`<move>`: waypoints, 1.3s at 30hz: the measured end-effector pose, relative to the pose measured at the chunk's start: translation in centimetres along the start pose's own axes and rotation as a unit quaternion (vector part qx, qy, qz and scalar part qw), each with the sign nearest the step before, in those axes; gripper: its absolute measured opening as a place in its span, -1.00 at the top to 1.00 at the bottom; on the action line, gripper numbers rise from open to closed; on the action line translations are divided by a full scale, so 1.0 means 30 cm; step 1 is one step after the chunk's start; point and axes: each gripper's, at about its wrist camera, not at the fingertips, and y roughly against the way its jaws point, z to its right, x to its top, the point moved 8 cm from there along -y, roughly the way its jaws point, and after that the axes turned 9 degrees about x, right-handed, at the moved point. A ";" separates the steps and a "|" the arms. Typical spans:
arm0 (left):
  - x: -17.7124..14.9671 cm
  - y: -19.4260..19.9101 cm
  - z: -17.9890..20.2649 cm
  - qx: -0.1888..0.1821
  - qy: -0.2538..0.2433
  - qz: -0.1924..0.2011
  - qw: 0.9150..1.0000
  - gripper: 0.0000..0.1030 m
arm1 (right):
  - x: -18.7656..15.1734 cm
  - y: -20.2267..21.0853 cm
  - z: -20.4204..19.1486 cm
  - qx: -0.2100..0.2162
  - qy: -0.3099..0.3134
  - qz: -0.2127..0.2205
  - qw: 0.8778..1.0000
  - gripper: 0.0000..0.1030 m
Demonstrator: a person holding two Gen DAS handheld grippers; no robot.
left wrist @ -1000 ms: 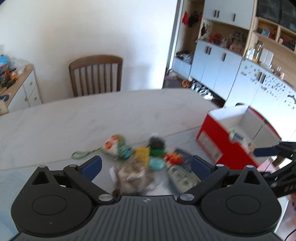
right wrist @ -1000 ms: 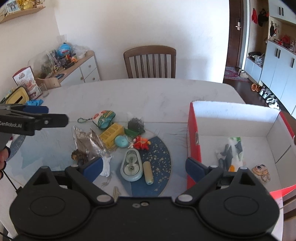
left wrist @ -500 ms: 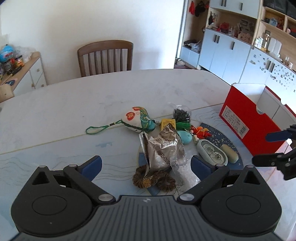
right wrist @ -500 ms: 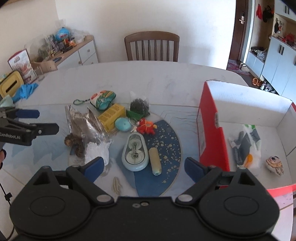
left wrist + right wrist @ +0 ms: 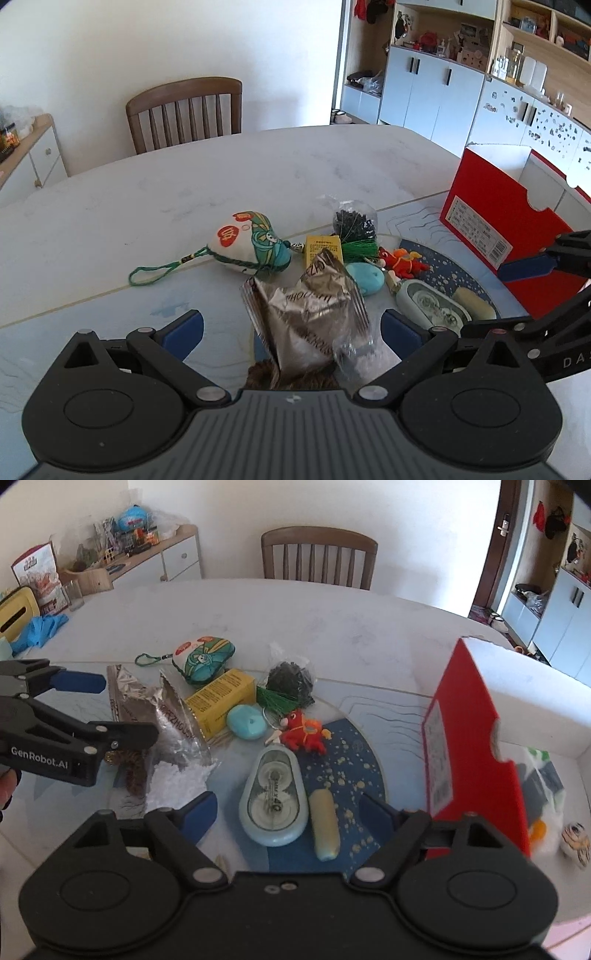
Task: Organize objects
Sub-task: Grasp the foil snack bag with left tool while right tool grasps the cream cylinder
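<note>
A pile of small objects lies mid-table: a silver snack bag [image 5: 314,317] [image 5: 166,716], a green-white pouch [image 5: 251,243] [image 5: 203,657], a yellow box [image 5: 221,698], a teal pebble [image 5: 245,722], a red toy [image 5: 304,733], a pale blue tape dispenser [image 5: 275,794] and a cream cylinder [image 5: 325,823]. The red open box [image 5: 469,738] [image 5: 498,221] stands to the right, with items inside. My left gripper [image 5: 291,330] is open around the silver bag. My right gripper [image 5: 286,808] is open over the tape dispenser and the cylinder.
A wooden chair [image 5: 184,110] stands at the table's far side. A sideboard [image 5: 147,557] with clutter is at the back left, cabinets [image 5: 436,88] at the back right. A blue glove [image 5: 37,627] and a yellow box [image 5: 14,609] lie at the table's left edge.
Both grippers have moved forward and down toward the pile. The left one now straddles the silver bag; the right one has closed in on the tape dispenser.
</note>
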 end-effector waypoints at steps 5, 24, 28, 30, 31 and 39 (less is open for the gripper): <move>0.004 -0.023 0.018 -0.018 0.005 0.000 1.000 -0.99 | -0.024 0.014 0.040 0.005 -0.022 -0.004 1.000 -0.48; 0.015 -0.060 0.038 -0.034 0.021 -0.008 0.999 -0.38 | -0.069 -0.029 0.090 0.007 -0.028 -0.019 0.999 0.28; 0.014 -0.063 0.032 -0.023 0.024 -0.013 0.999 -0.12 | -0.069 -0.033 0.102 0.014 -0.042 -0.017 0.999 0.39; 0.014 -0.062 0.031 -0.022 0.024 -0.015 0.999 -0.07 | -0.073 -0.036 0.106 0.015 -0.044 -0.018 0.999 0.44; 0.014 -0.061 0.031 -0.020 0.022 -0.015 0.999 -0.05 | -0.075 -0.040 0.108 0.016 -0.044 -0.019 0.999 0.48; 0.018 -0.046 0.035 0.010 0.001 -0.024 1.000 0.08 | -0.068 -0.023 0.097 0.017 -0.048 -0.011 0.999 0.72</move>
